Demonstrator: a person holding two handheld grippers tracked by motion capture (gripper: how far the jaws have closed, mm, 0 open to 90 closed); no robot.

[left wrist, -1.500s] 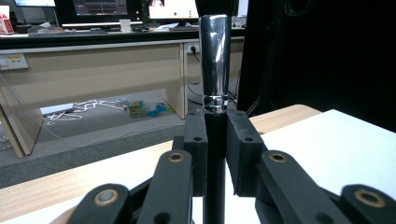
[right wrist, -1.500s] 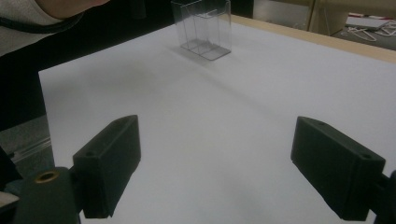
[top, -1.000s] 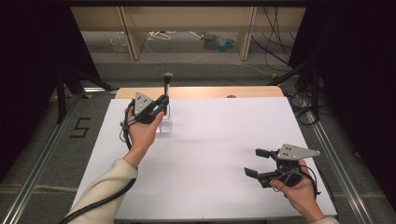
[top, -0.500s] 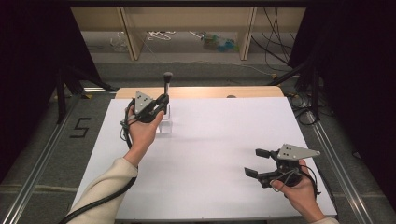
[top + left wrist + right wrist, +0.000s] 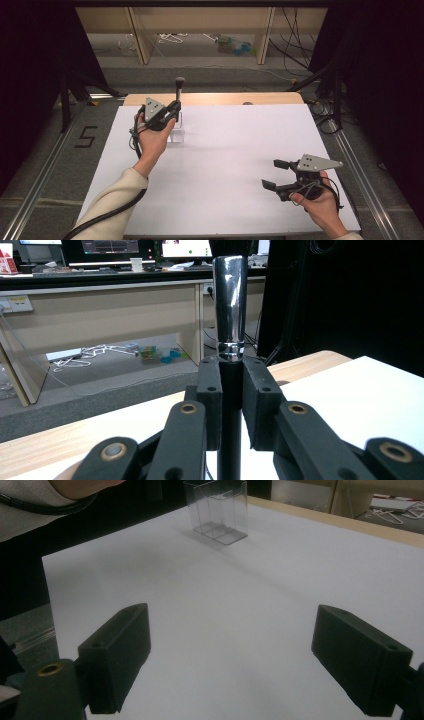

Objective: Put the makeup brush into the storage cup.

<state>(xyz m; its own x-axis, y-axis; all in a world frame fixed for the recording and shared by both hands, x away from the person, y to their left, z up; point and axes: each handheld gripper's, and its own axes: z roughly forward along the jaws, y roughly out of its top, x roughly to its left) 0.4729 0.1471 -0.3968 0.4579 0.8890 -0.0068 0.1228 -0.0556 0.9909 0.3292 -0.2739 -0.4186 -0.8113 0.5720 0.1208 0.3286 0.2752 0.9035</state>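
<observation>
Left gripper (image 5: pixel 172 111) clamped on the black handle of a makeup brush (image 5: pixel 179 92), pads (image 5: pixel 209 390) pressed to either side of the shaft just under its chrome ferrule. Brush held upright, long axis near vertical, bristle end at 12 o'clock above the jaws and handle end dropping toward 6 o'clock into or just over a clear plastic holder (image 5: pixel 177 132) at the far-left part of the white table (image 5: pixel 240 150); whether the tip sits inside a compartment cannot be told. Holder directly beneath the fingers, so a straight lowering along the brush's own axis looks like the deciding move. Right gripper (image 5: pixel 275 173) well apart at about 4 o'clock from the holder, jaws spread wide with nothing between them, holder (image 5: pixel 216 510) lying ahead at roughly 11 o'clock. Left hand plainly the nearer.
</observation>
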